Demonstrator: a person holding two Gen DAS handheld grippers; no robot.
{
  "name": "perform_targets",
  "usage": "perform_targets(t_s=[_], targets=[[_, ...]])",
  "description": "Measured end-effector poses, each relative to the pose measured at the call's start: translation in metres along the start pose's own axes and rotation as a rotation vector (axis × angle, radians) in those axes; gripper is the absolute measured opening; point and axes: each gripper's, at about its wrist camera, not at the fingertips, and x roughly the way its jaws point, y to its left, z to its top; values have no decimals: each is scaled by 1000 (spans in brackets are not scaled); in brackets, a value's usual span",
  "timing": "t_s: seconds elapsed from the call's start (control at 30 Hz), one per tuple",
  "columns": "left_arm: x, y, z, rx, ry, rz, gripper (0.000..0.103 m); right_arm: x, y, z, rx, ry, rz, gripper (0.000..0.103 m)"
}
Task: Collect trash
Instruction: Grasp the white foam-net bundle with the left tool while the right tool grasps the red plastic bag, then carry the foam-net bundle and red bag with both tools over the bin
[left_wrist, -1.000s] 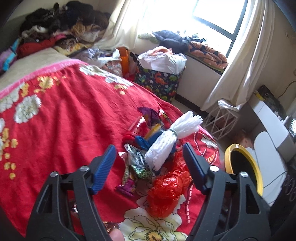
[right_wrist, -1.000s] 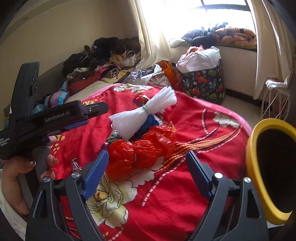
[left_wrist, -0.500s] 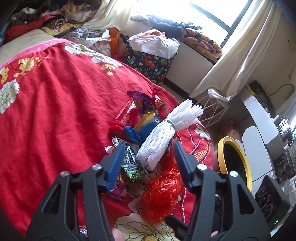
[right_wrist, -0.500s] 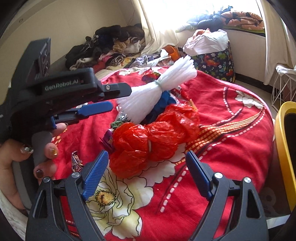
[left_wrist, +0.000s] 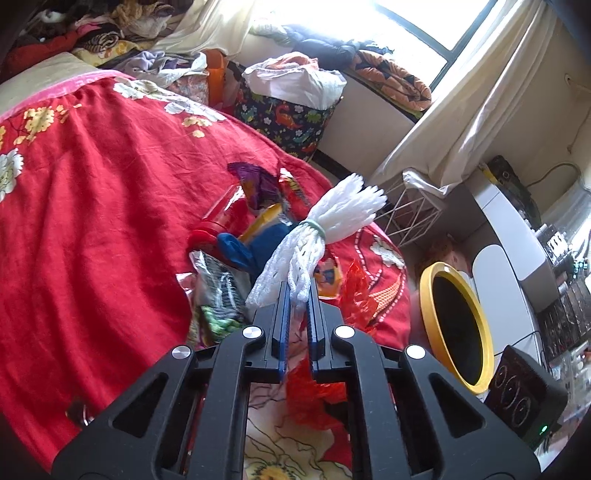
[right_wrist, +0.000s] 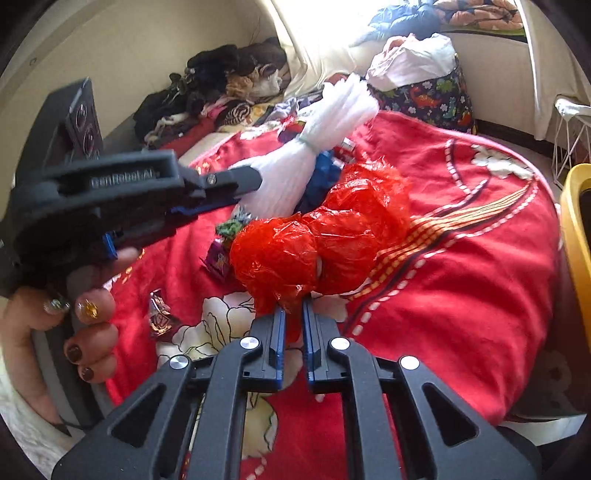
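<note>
now the left tool (left_wrist: 297, 295) pinches the white foam netting (left_wrist: 310, 240), while the right tool (right_wrist: 293, 317) clamps the red plastic bag (right_wrist: 314, 240).

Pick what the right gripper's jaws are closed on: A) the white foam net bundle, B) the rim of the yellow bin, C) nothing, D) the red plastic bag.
D: the right gripper pinches the near edge of the red plastic bag; the white foam net bundle is in the left gripper.

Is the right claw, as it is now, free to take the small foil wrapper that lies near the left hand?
Probably not: the right claw is shut on the red plastic bag, so it must drop it first. The foil wrapper lies uncovered on the red bedspread.
</note>
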Motion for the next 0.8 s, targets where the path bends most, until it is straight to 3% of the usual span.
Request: perform_targets(t_s=[0.5, 0.8], targets=[[-38, -25, -5, 40, -102, -3, 4, -42, 6, -5, -108, -45, -1, 7], [-49, -37, -5, 67, -122, -8, 4, -55, 14, -5, -161, -71, -2, 7]])
